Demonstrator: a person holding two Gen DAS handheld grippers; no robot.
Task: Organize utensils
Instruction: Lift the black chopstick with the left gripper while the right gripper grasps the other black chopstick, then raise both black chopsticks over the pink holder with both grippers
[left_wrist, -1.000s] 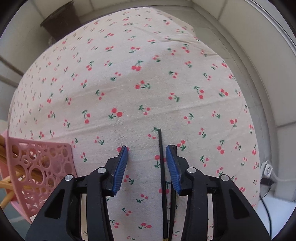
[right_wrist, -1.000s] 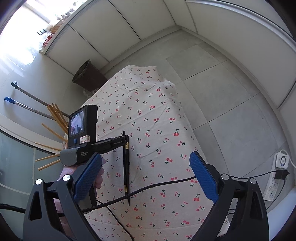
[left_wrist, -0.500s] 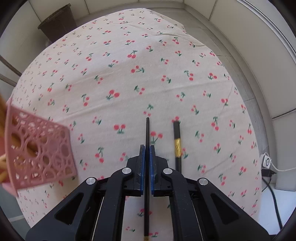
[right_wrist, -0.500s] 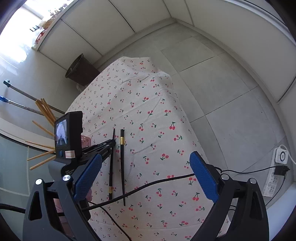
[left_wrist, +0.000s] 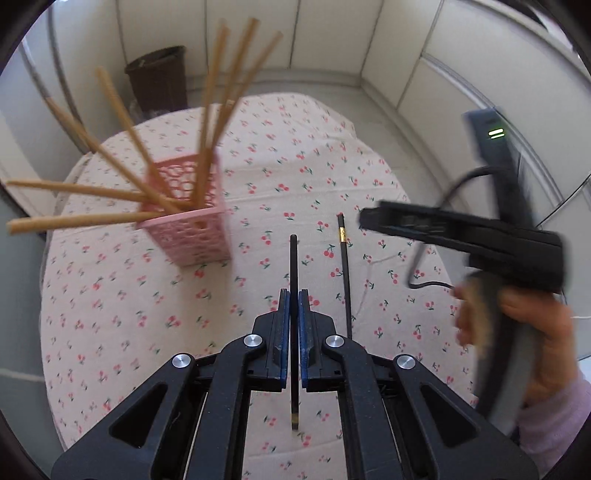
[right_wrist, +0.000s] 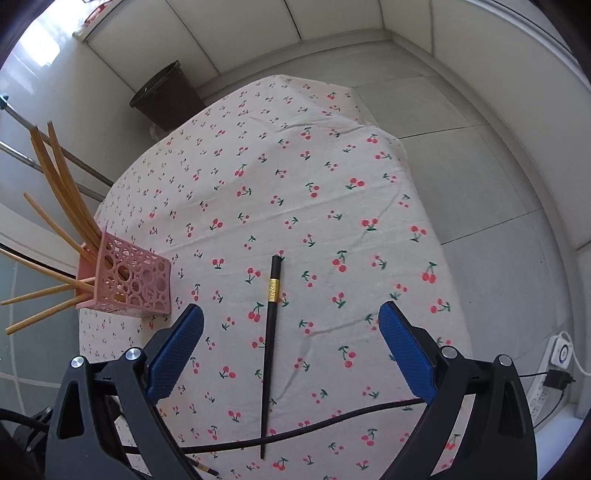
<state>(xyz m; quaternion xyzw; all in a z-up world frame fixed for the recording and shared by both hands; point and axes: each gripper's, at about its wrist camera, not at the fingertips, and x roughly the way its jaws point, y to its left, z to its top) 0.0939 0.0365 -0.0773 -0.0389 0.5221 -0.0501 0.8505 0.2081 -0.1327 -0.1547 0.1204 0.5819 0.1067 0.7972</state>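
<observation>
My left gripper (left_wrist: 291, 299) is shut on a black chopstick (left_wrist: 293, 266), held above the cherry-print tablecloth (left_wrist: 129, 302). A second black chopstick with a gold band (left_wrist: 345, 266) lies on the cloth just to its right; it also shows in the right wrist view (right_wrist: 269, 339). A pink perforated holder (left_wrist: 192, 229) with several wooden chopsticks (left_wrist: 110, 147) stands ahead and to the left, also in the right wrist view (right_wrist: 125, 280). My right gripper (right_wrist: 291, 343) is open and empty, hovering over the lying chopstick. The right gripper body (left_wrist: 480, 243) shows blurred at right in the left wrist view.
A dark bin (right_wrist: 166, 96) stands on the floor beyond the table's far edge. A black cable (right_wrist: 332, 421) crosses the near side of the cloth. A power strip (right_wrist: 557, 362) lies on the floor at right. Tiled floor surrounds the table.
My left gripper closed on one black chopstick and lifted it, turning toward the pink holder. My right gripper moved in over the remaining chopstick.
</observation>
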